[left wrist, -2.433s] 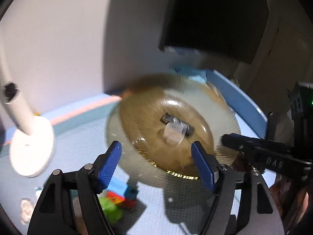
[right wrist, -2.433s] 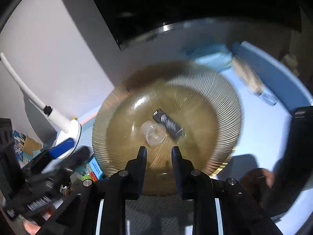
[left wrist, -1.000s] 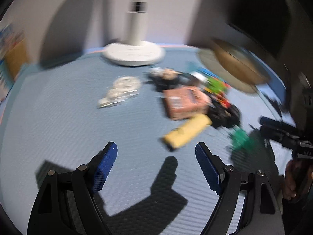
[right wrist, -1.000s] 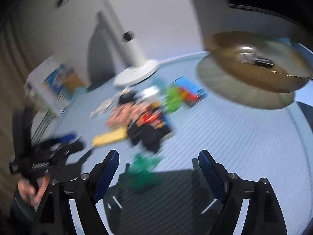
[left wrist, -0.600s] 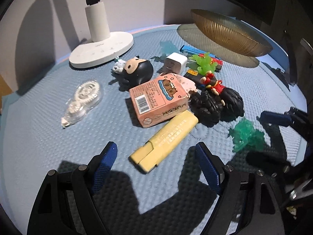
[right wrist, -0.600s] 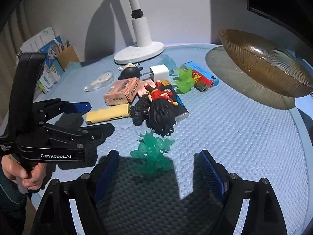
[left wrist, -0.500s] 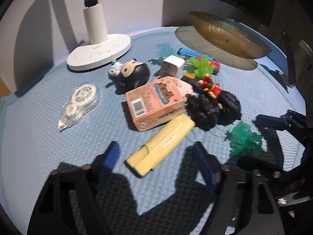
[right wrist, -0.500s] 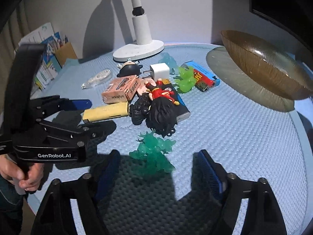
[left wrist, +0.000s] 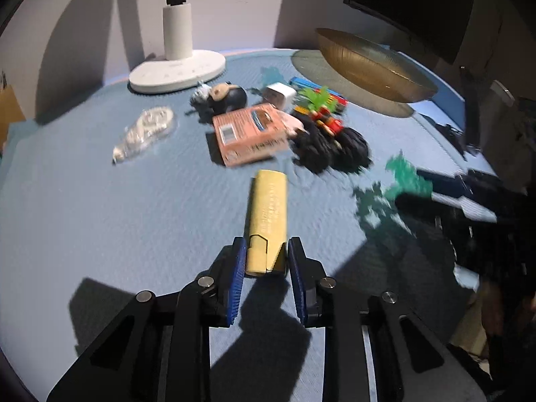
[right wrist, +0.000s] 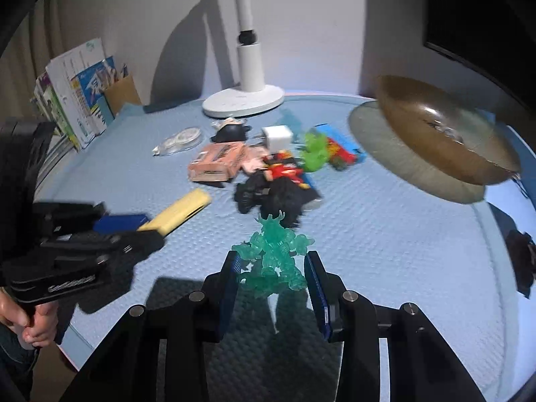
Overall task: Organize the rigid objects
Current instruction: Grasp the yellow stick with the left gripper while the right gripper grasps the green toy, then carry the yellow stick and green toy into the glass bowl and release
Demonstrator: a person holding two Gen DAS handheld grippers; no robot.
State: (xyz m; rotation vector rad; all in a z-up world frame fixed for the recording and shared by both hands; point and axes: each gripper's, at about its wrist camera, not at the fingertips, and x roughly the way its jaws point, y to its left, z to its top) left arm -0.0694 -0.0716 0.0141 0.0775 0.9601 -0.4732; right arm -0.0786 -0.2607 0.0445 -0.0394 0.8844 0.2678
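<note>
Left claw [left wrist: 267, 257] is clamped on the near end of the yellow highlighter [left wrist: 268, 221]: blue pads touch both sides of its capped end, and the body points away from the camera toward the pile. It is a flat, pale-yellow plastic stick with faint printed text along the barrel and a visible seam where the cap meets the body. In the right wrist view the same highlighter [right wrist: 177, 216] sticks out of the left claw at an angle above the counter [right wrist: 385, 234].

Right claw [right wrist: 272, 268] is closed around the translucent green figure [right wrist: 273, 254], pads against its sides. The figure is spiky, teal-green and see-through, with horned head up and limbs spread; it sits between the pads at the near edge of the pile.

The rest of the pile is on the blue textured counter mat: pink box [left wrist: 249, 137] with a barcode, black-haired figure with red top [left wrist: 331, 140], round black-and-tan figure [left wrist: 222, 98], white charger cube [left wrist: 279, 95], lime-green figure [right wrist: 315, 154], blue and red lighters [right wrist: 341, 147], clear correction-tape dispenser [left wrist: 145, 132] lying apart to the left.

Amber ribbed glass bowl [left wrist: 372, 63] stands at the far right of the counter; something small and blurred is inside it. White lamp base [left wrist: 177, 73] is at the back.
</note>
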